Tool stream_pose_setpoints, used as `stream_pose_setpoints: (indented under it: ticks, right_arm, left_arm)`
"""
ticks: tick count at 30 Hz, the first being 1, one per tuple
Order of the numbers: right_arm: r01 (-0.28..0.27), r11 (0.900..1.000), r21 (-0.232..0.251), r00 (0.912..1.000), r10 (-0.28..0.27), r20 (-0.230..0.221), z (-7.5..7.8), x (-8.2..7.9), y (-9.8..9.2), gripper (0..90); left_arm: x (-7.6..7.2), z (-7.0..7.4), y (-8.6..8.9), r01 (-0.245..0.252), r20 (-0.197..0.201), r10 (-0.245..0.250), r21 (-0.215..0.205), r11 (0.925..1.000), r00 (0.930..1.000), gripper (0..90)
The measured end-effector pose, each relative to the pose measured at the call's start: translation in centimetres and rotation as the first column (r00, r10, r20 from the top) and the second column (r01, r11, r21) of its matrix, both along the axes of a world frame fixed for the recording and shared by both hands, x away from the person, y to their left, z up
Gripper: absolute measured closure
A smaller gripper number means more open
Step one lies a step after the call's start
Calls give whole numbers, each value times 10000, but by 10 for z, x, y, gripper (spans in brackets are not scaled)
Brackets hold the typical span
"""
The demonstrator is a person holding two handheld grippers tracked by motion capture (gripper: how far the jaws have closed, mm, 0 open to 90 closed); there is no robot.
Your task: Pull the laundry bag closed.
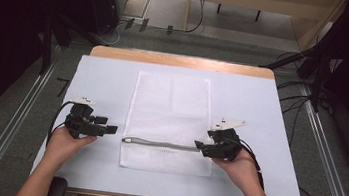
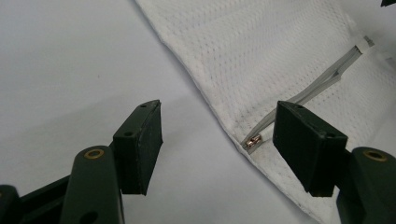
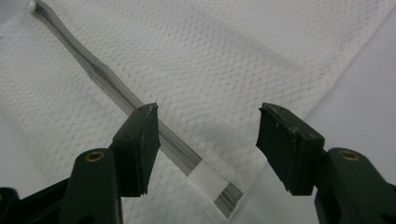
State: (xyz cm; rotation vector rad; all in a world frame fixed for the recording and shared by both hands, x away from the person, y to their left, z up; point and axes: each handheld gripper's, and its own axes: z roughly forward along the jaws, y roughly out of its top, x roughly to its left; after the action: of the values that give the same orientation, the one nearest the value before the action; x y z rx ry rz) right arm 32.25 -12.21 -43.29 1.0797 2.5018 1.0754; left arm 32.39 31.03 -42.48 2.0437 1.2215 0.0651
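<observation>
- The flat white mesh laundry bag point(image 1: 168, 122) lies mid-surface, reaching toward the near edge, its grey zipper point(image 1: 161, 145) running crosswise.
- Left gripper point(image 1: 108, 129): fingers point(image 2: 138, 144) released, just beside the zipper's metal pull point(image 2: 252, 141).
- Right gripper point(image 1: 200, 147): fingers point(image 3: 136, 149) released, over the zipper's other end.

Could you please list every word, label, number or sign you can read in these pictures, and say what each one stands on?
There is none to read: the white mesh bag, its grey zipper, the metal zipper pull, the white table cover and both grippers' black jaws bear no print that the pictures show.
</observation>
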Motion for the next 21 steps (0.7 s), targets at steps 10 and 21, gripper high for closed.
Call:
stream_pose_setpoints:
  ticks: [10, 21]
  right_arm:
    - [-545, 9984, -159, 9984, 542, -171, 5, 1, 26, 412]
    - [-1127, 9935, -155, 9935, 1123, -205, 12, 6, 57, 419]
  left_arm:
    - [-1, 0, -1, -24, 31, 24, 31, 10000, 10000, 337]
    - [-3, 1, -2, 141, 273, -148, 254, 9996, 9995, 387]
